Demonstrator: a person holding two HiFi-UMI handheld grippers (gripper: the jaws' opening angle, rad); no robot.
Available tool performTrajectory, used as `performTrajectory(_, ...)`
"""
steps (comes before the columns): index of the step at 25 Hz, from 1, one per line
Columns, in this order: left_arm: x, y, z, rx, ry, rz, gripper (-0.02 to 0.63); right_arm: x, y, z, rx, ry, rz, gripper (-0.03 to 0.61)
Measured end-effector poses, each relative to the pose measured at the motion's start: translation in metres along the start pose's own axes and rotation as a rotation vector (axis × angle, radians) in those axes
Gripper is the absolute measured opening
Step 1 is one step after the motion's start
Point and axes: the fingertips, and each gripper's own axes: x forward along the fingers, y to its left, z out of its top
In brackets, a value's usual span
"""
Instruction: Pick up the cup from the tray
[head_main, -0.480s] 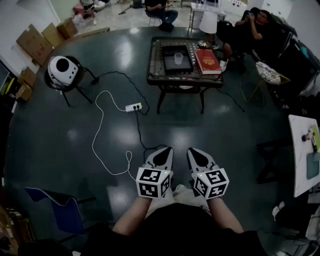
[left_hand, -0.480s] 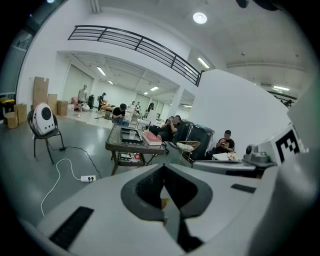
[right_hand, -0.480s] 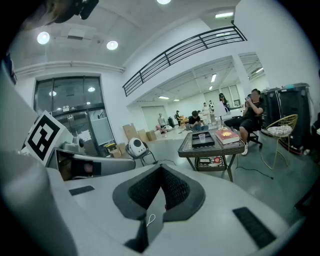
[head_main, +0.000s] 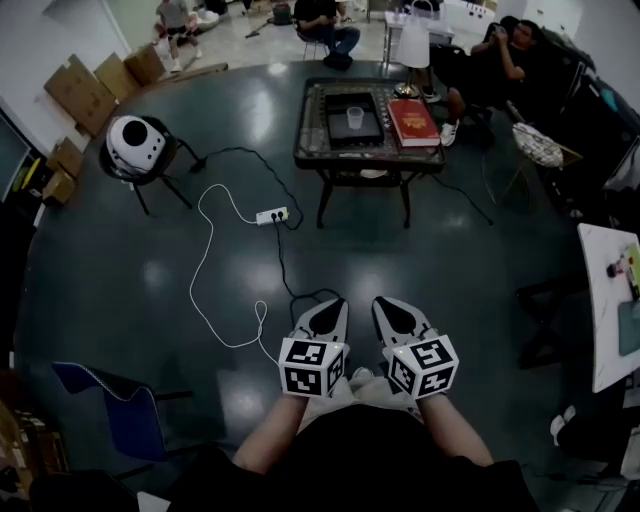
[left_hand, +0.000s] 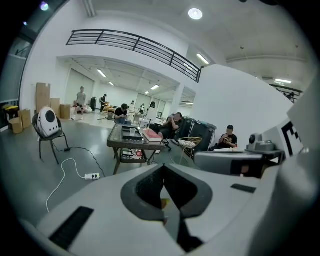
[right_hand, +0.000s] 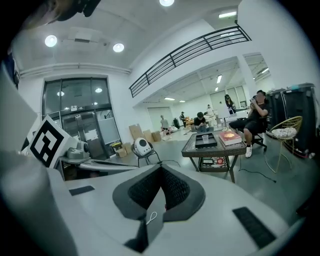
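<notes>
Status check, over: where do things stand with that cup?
Left gripper and right gripper shut, empty. Cup upright on tray on far table, untouched. Power strip and cables lie between.

head view: dim overall, with heavy vignetting, black corners and barrel distortion that bends the room's edges. the glossy floor (head_main: 150, 270) carries soft glare spots from overhead lamps, and the brightest zone lies along the top edge. the cup (head_main: 355, 118) is small but legible. both gripper views: brighter, lit by round ceiling lights (right_hand: 118, 47) and strip lights (left_hand: 202, 59). circular fisheye frame, black borders, nearest foreground slightly soft.
</notes>
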Motion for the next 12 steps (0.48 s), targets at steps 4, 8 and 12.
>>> performTrajectory(4,-0.002,-0.004,-0.001,-0.009,-0.005,0.019,0.011,-0.008,-0.001,0.002,-0.006,-0.016,0.017,0.011)
performTrajectory(8,-0.002,-0.011,-0.001,-0.002,-0.011,0.024,0.009,-0.017,-0.003,0.006,0.015,-0.044,0.046,0.011)
performTrajectory(12,0.002,-0.013,-0.002,0.004,-0.013,0.041,0.011,-0.023,-0.008,0.007,0.004,-0.051,0.053,0.011)
